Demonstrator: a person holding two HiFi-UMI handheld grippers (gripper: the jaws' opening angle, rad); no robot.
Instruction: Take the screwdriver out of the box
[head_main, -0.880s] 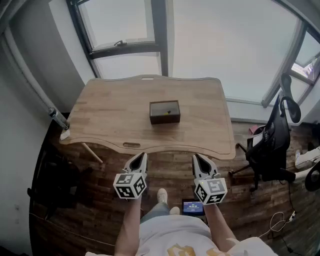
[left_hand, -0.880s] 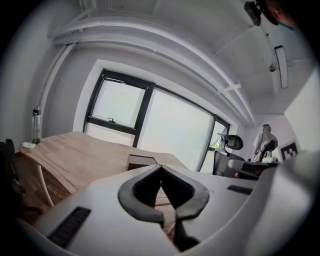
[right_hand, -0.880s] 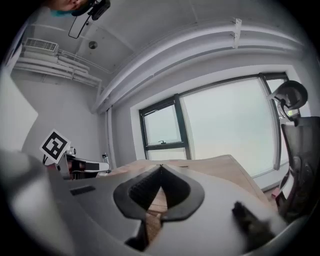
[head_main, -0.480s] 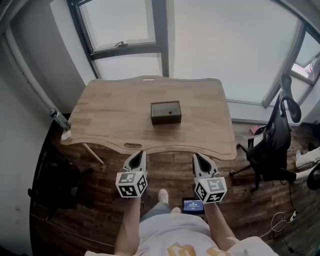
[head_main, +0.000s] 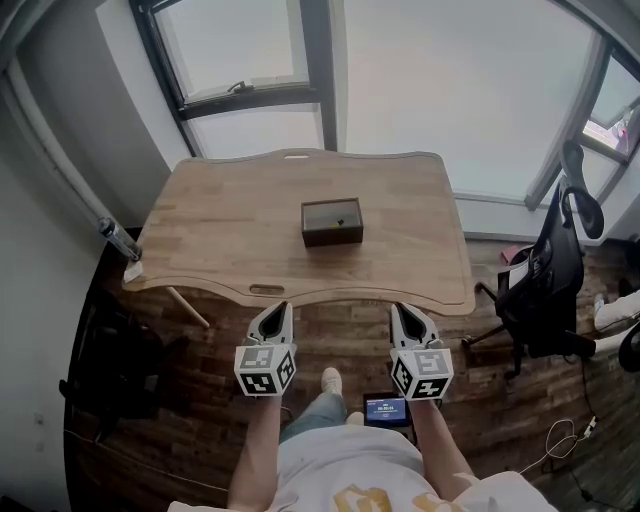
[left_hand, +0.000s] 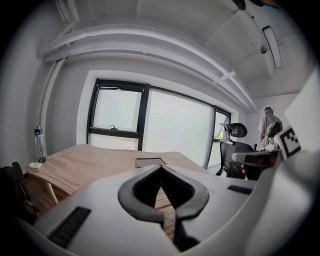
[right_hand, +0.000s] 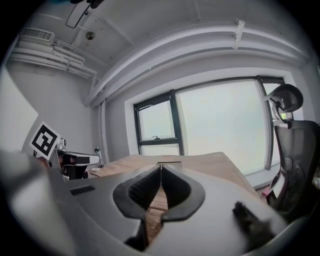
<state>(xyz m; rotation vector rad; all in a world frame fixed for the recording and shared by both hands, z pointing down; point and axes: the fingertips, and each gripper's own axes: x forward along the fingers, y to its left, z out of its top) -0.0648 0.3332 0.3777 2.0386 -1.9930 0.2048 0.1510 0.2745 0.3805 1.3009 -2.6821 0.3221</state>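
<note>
Left gripper (head_main: 281, 308): clenched and empty; its own view shows the dark pads meeting at the tips (only a hollow is left behind them). It hangs over the floor (head_main: 340, 335), just short of the table's near edge, aimed a little downward toward the tabletop.
Right gripper (head_main: 397, 307): closed the same way, tips together with nothing between them in its own view. It sits beside the left gripper, level with it and apart from it, also short of the table edge.
Box (head_main: 331, 222): small, dark and rectangular, resting near the middle of the table, well apart from both grippers. Both gripper views show it low and flat just past the jaw tips.
Screwdriver: cannot be made out. A yellow speck (head_main: 340, 222) shows inside the box, too small to tell what it is.
Table (head_main: 220, 250): light wood with a wavy near edge, set against the window (head_main: 450, 90).
Bottle (head_main: 118, 239): at the table's left end, upright in the left gripper view.
Chair (head_main: 545, 290): black office chair on the floor, right of the table and clear of it.
Screen (head_main: 386, 409): small and lit, lying on the floor below the right gripper, next to the person's shoe (head_main: 331, 380).
</note>
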